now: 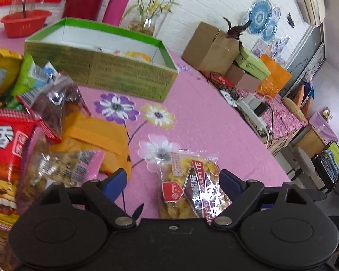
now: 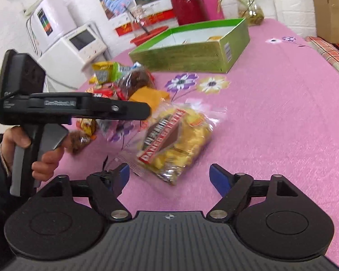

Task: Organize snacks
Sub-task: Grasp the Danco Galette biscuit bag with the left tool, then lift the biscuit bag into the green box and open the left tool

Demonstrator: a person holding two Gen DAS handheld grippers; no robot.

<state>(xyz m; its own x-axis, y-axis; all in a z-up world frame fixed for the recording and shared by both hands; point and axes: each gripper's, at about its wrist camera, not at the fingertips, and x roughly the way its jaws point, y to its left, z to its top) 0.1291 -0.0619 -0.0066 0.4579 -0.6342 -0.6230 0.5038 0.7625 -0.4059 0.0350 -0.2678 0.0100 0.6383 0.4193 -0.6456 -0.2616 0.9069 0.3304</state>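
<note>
your left gripper (image 1: 173,184) and right gripper (image 2: 169,176) both gape empty over the yellow snack bag (image 2: 176,140) (well short of the green box (image 2: 192,49)), so grasp, then box it.

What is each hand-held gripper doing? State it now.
Left hand-held gripper: open, holding nothing, yellow snack bag between its fingers.
Right hand-held gripper: open, holding nothing.

black grippers (image 2: 169,176) with blue fingertips (image 2: 217,177), silver pivot screws, bare hand (image 2: 43,155), dark sleeve
</note>
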